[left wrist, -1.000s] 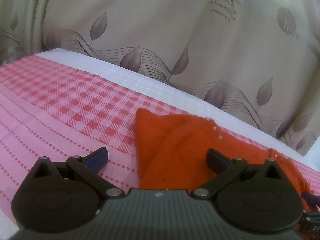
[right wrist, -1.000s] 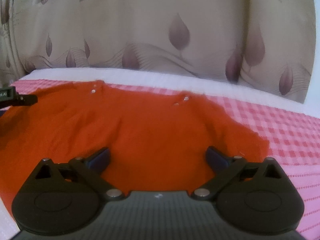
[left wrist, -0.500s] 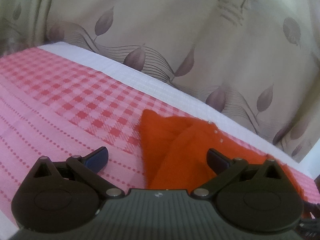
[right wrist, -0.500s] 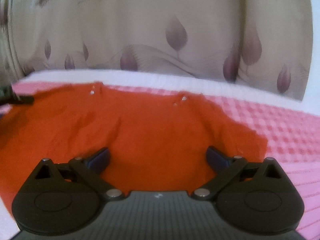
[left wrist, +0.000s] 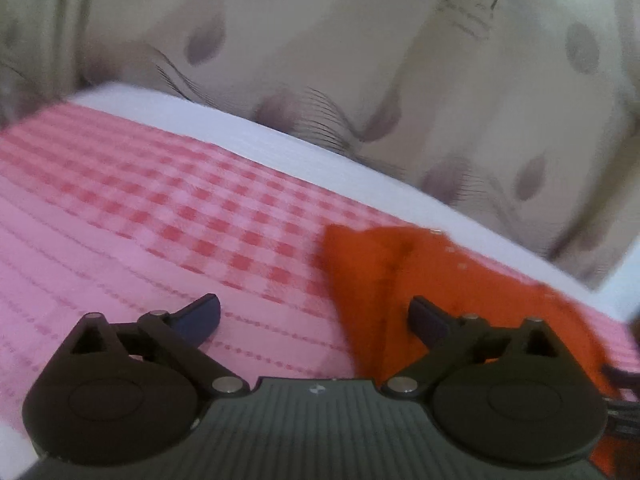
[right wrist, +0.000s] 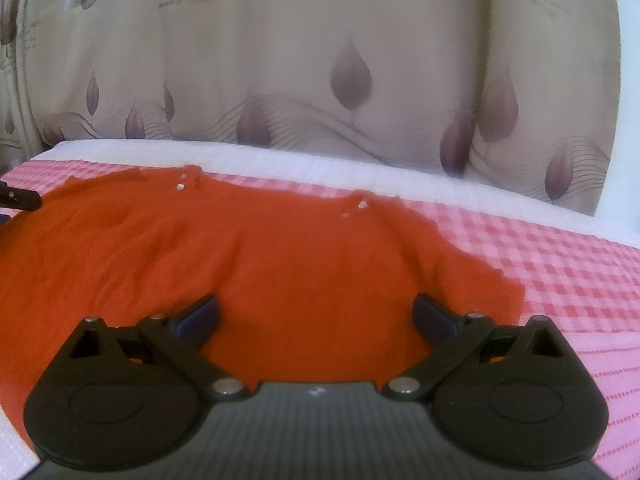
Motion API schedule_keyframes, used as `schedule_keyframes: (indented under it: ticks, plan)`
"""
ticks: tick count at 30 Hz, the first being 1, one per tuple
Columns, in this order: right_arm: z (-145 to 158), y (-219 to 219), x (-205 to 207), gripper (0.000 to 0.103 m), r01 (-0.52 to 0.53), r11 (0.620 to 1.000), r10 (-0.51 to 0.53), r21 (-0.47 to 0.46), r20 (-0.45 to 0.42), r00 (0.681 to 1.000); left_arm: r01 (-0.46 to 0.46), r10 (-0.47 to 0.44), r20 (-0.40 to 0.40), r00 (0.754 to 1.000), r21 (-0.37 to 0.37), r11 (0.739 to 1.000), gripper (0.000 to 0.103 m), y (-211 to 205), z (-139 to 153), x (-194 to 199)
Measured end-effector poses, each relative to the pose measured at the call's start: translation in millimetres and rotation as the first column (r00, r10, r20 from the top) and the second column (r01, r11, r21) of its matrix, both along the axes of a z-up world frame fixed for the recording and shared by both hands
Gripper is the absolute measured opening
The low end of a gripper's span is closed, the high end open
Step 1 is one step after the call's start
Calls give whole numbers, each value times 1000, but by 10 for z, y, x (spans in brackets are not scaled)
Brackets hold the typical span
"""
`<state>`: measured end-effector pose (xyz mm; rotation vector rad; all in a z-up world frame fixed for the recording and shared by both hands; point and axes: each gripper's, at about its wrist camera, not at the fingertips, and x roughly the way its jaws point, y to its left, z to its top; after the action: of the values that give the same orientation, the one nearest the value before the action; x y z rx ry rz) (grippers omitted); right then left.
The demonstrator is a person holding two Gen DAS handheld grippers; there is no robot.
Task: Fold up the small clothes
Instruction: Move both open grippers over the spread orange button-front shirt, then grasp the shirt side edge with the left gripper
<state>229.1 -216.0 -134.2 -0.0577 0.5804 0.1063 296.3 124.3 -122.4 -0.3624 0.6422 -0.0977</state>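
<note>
Orange knit fills the middle of the scene: a small garment (right wrist: 280, 264) lies spread flat on a pink-and-red checked cloth (right wrist: 560, 264), its neckline with small pale snaps (right wrist: 362, 204) turned toward a beige curtain (right wrist: 320, 60) printed with mauve leaves. A white edge (right wrist: 280, 160) runs between cloth and curtain (whether it is a bed or a desk underneath cannot be told). The right tool (right wrist: 316, 314) hangs over the garment's body with its fingers spread wide, nothing between them. The left tool (left wrist: 316, 314), also spread and empty, sits over the garment's left edge (left wrist: 360, 272), one finger above bare cloth, the other above orange. Its tip (right wrist: 20, 200) pokes into the right wrist view at the far left. The left wrist view is blurred, and the garment is cut off at its right.
</note>
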Motion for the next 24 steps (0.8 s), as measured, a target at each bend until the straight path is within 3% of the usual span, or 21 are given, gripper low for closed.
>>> schedule_keyframes:
  ticks: [3, 8, 11, 12, 14, 16, 19, 23, 24]
  plan:
    - [4, -3, -10, 103, 6, 1000, -6, 5, 3, 1000, 119, -121, -11, 993, -132, 984, 103, 145, -26, 119]
    - [21, -12, -38, 103, 17, 1000, -17, 11, 13, 1000, 224, -229, 2, 973, -213, 951, 102, 237, -74, 325]
    - [26, -23, -37, 103, 21, 1000, -21, 16, 14, 1000, 284, -284, 26, 958, -204, 937, 100, 223, -98, 408]
    - [28, -22, -39, 103, 21, 1000, -22, 15, 14, 1000, 302, -302, 31, 953, -216, 929, 96, 221, -107, 438]
    - [31, -20, -42, 103, 23, 1000, -23, 15, 15, 1000, 347, -352, 27, 936, -255, 903, 78, 219, -145, 537]
    - [35, -26, -42, 103, 24, 1000, -24, 16, 15, 1000, 370, -387, 2, 922, -297, 880, 48, 238, -197, 645]
    - [48, -32, -47, 103, 28, 999, -28, 20, 18, 999, 369, -413, -31, 910, -395, 842, 39, 327, -285, 811]
    - [66, -59, -56, 103, 33, 999, -33, 34, 23, 999, 393, -456, -38, 889, -445, 805, 39, 337, -326, 903]
    - [70, -63, -57, 103, 35, 999, -36, 38, 24, 999, 410, -471, -30, 882, -447, 795, 46, 325, -319, 906]
